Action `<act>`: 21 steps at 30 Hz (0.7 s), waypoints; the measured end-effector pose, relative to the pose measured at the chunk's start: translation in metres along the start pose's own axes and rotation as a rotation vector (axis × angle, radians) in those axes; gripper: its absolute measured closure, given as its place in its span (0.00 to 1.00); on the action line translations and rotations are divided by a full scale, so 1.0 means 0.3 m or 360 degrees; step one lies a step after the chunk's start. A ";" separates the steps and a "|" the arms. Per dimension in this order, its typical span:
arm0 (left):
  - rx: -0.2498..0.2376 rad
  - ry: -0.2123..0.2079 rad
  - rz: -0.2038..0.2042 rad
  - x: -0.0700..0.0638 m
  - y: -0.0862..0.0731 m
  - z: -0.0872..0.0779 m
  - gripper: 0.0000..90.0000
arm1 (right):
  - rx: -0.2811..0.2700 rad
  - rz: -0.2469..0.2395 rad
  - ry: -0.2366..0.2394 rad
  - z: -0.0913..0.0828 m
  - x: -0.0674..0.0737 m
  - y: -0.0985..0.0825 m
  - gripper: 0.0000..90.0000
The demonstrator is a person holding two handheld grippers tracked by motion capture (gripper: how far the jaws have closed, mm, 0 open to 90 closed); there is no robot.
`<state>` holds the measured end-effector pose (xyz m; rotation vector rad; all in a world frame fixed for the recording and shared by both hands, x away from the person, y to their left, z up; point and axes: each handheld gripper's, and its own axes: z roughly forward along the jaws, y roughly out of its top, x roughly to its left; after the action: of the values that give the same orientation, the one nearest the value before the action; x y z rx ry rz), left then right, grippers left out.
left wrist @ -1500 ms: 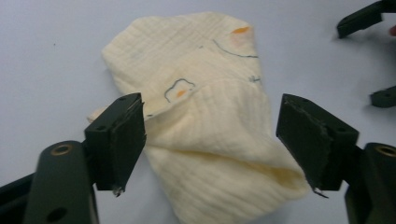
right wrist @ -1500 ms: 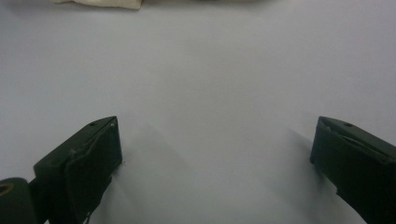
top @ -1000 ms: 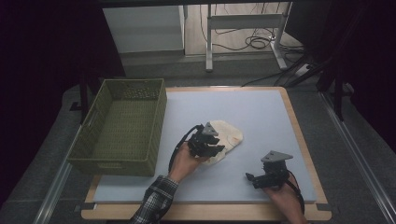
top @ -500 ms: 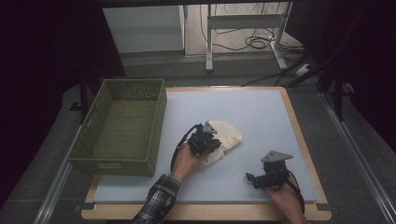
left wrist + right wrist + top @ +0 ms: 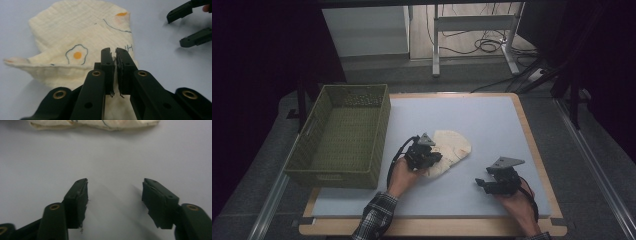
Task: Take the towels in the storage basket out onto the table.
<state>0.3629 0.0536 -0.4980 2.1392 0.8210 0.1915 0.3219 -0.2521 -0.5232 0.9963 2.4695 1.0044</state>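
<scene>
**Cloth pinched, lift comes next**

Beyond the pale blue-grey worktop (image 5: 492,125) lie a dim floor and cables. The woven green basket (image 5: 339,137) stands far left. Mid-worktop, the cream egg-print muslin cloth (image 5: 75,37) is pinched at its near edge by your left gripper (image 5: 113,53), fingers closed; raise it gently. Your right gripper (image 5: 115,186), fingers just narrowing on nothing, waits apart.
</scene>
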 end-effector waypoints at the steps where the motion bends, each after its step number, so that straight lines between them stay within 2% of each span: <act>1: -0.0008 0.0000 -0.0004 0.003 -0.004 -0.010 0.95 | 0.0000 0.0004 0.0020 0.008 -0.006 0.012 0.47; 6: -0.0030 0.0040 0.0004 0.010 -0.015 -0.062 0.95 | -0.0031 -0.0009 0.0065 0.046 -0.040 0.093 0.58; 10: -0.0053 0.0049 0.0004 0.014 -0.026 -0.088 0.95 | -0.0084 -0.0041 0.0090 0.070 -0.059 0.171 0.58; 14: -0.0065 0.0047 -0.0010 0.017 -0.038 -0.096 0.95 | -0.0068 -0.0080 0.0132 0.118 -0.070 0.240 0.57; 17: -0.0069 0.0044 -0.0019 0.021 -0.048 -0.095 0.95 | -0.0033 -0.0082 0.0207 0.172 -0.071 0.266 0.58; 19: -0.0066 0.0048 -0.0021 0.027 -0.054 -0.096 0.95 | 0.0021 -0.0124 0.0211 0.204 -0.057 0.271 0.71; 21: -0.0078 0.0056 -0.0028 0.033 -0.058 -0.102 0.95 | 0.0073 -0.0171 0.0160 0.222 -0.037 0.272 0.90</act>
<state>0.3499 0.0874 -0.4921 2.0875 0.8467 0.2380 0.4029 -0.1847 -0.5133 0.8354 2.6083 0.9901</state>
